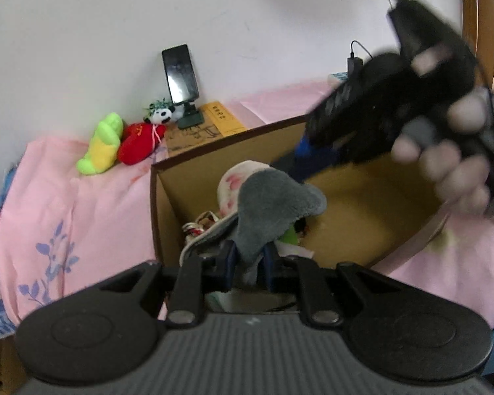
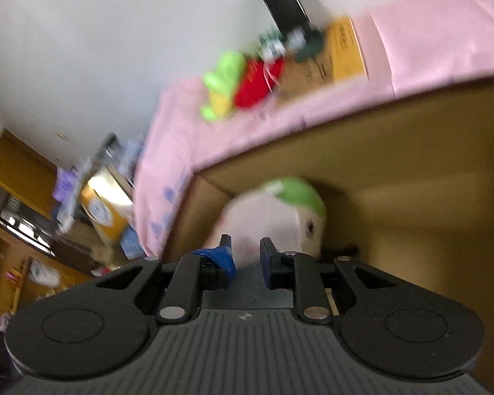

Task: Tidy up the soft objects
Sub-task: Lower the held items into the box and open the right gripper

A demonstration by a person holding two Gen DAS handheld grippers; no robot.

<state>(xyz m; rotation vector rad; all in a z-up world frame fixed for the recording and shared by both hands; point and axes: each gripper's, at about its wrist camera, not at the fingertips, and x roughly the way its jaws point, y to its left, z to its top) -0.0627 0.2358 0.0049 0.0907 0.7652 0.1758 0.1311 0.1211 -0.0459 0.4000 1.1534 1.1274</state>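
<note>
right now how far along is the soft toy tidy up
Partly done: the cardboard box already holds soft items. In hand: the left gripper is clamped on a grey plush over the box. Left: the green-yellow plush, red plush and panda on the pink sheet.

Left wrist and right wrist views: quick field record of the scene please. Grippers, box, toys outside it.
left gripper: shut on grey plush, held over the box
right gripper: blurred; pale toy with green cap between the fingers, grip unclear
cardboard box: open, on pink bedsheet, already holds soft items
toys outside box: green-yellow plush, red plush, small panda, by the wall
other: phone on stand against the wall
</note>
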